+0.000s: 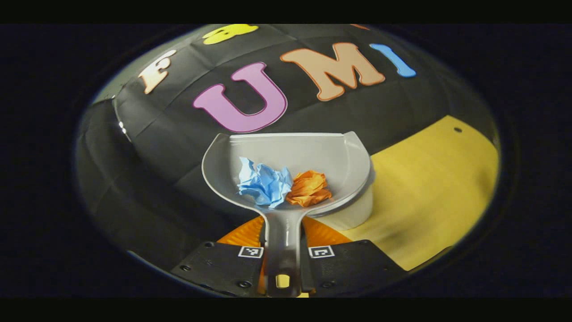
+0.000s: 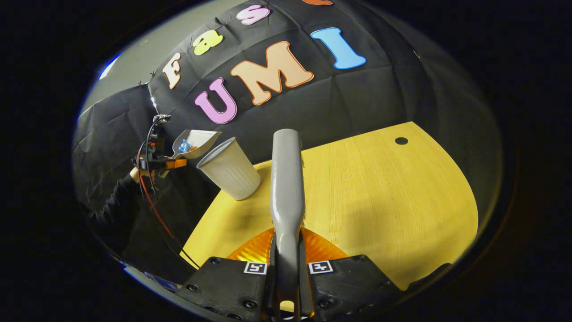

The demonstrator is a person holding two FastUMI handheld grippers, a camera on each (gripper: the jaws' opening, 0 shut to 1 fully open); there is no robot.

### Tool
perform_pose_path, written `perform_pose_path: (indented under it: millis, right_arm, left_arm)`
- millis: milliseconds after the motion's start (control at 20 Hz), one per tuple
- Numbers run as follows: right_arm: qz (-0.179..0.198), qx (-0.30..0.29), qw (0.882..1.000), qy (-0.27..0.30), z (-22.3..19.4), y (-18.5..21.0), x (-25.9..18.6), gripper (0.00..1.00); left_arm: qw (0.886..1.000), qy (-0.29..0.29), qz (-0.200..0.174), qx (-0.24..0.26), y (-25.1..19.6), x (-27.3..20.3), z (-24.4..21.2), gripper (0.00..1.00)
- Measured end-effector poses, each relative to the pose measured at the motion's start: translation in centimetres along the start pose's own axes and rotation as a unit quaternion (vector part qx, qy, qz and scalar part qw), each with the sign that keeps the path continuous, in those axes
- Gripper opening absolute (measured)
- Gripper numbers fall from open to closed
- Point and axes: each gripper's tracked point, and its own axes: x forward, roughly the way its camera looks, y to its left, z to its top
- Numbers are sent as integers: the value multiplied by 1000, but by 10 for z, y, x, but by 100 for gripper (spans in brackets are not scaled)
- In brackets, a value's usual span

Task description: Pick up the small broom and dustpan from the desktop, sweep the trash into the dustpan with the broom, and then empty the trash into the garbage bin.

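Left gripper point(image 1: 283, 264) pinches the grey handle of the dustpan point(image 1: 290, 156), both fingers pressed against it at the bottom of the left gripper view. Straight ahead of the fingers the pan widens, and a blue paper ball point(image 1: 263, 184) and an orange paper ball point(image 1: 309, 188) lie side by side in it, touching, close to the handle end. Just under the pan's right side stands the white garbage bin point(image 1: 353, 210) on the yellow counter point(image 1: 429, 188).

Right gripper point(image 2: 286, 277) is clamped on the grey handle of the broom point(image 2: 286, 179), which runs straight up away from the fingers over the counter point(image 2: 380, 201). Farther off to the left in the right gripper view, the garbage bin point(image 2: 230, 172) stands near the counter's edge, and beyond it the left gripper point(image 2: 156, 161) carries the dustpan point(image 2: 196, 141) just above and beside the bin's rim, a dark sleeve point(image 2: 118, 197) behind it.
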Motion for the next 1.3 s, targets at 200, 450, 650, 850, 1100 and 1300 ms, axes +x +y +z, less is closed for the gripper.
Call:
perform_pose_path:
  millis: [200,450,650,850,1100,1300]
  right_arm:
    - [-9,1,1000,12,-10,-1,17,18]
    - [-20,-8,999,23,-18,2,30,18]
    - [-28,-19,999,28,-22,1,34,18]
    - [-37,-27,999,20,-18,-2,36,14]
    - [-42,-29,999,-1,-5,-5,29,18]
    - [-50,-25,998,-28,16,-6,30,18]
  left_arm:
    - [988,54,-5,146,-5,-5,-2,22]
    - [940,86,30,328,-3,-14,3,23]
    - [874,91,80,471,6,-19,15,22]
    - [930,73,49,357,-3,-17,12,24]
    - [998,-32,9,60,-46,-21,31,22]
    - [984,-69,-88,-136,-118,-38,44,22]
